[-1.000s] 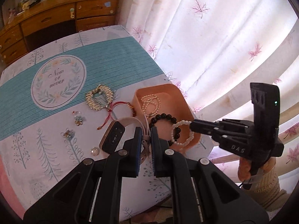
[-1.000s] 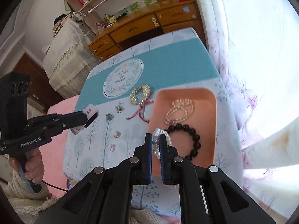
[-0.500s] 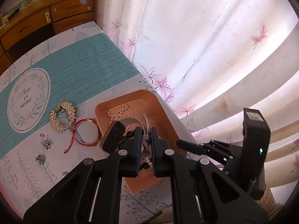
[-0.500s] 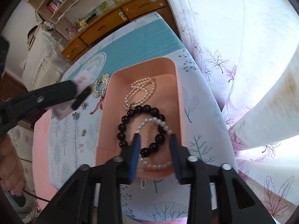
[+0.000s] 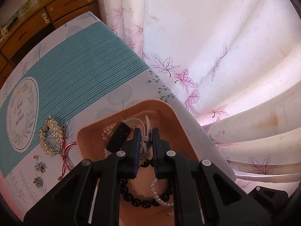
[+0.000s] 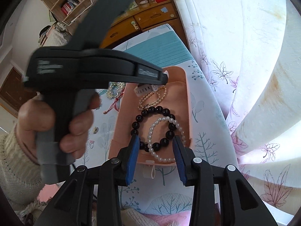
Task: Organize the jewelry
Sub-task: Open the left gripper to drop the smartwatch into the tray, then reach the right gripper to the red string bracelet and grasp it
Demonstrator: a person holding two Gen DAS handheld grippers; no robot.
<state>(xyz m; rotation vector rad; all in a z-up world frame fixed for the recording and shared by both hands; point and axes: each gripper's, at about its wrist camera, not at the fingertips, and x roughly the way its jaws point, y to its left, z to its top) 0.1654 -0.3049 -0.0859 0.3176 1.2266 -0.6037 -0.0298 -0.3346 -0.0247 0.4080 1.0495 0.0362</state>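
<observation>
A peach tray (image 5: 165, 109) (image 6: 183, 86) sits on the table by the curtain. In it lie a black bead bracelet (image 6: 165, 113) (image 5: 137, 202), a white pearl bracelet (image 6: 160, 121) (image 5: 156, 194) and a pearl necklace (image 6: 150, 98). My left gripper (image 5: 145, 141) is shut on the white strap of a smartwatch (image 5: 118, 138), holding it over the tray's far end; the strap end shows in the right wrist view (image 6: 144, 90). My right gripper (image 6: 156, 146) is open and empty above the tray's near end.
On the tablecloth left of the tray lie a gold hair comb (image 5: 50, 137), a red cord bracelet (image 5: 65, 156), flower earrings (image 5: 38, 173) and a small ring (image 6: 91, 144). Curtain (image 5: 207, 47) hangs close on the right. A wooden dresser (image 5: 37, 18) stands beyond.
My left gripper carried the smartwatch from beside the tray to over its far end. My right gripper released the pearl bracelet into the tray, opened and drew back.
</observation>
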